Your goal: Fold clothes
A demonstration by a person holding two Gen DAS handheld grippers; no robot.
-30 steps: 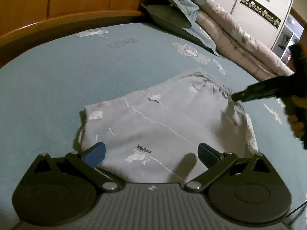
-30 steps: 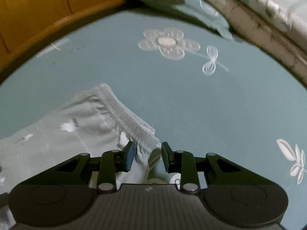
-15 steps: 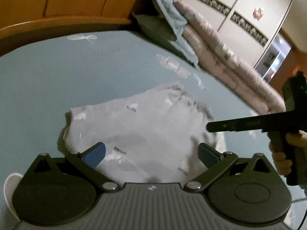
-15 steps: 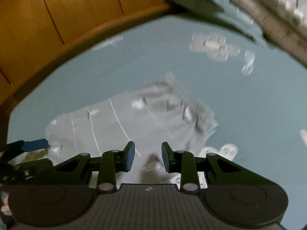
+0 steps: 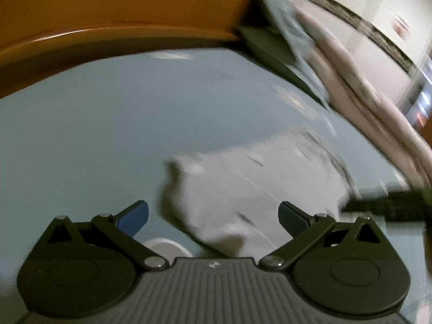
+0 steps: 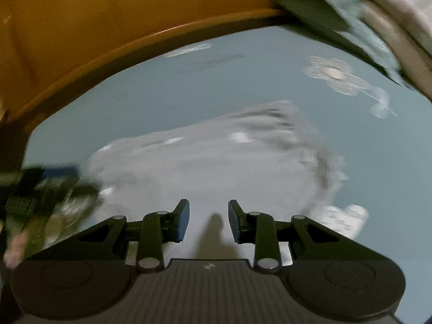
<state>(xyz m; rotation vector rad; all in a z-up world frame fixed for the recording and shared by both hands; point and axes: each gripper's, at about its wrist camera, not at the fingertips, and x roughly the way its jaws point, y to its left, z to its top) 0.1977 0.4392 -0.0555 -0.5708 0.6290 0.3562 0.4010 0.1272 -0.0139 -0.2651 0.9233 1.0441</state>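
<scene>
Left gripper wide, right gripper narrower, both empty (flower print right view only).

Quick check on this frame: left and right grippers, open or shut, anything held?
Left gripper: open wide, holding nothing, above the folded grey garment.
Right gripper: open, nothing between the pads, garment lying beneath.

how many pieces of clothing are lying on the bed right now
1. A folded light grey garment lies on the blue bedsheet, ahead of both tongs, held by neither. The view is blurred, and a white patch at its right edge may be another piece.
</scene>
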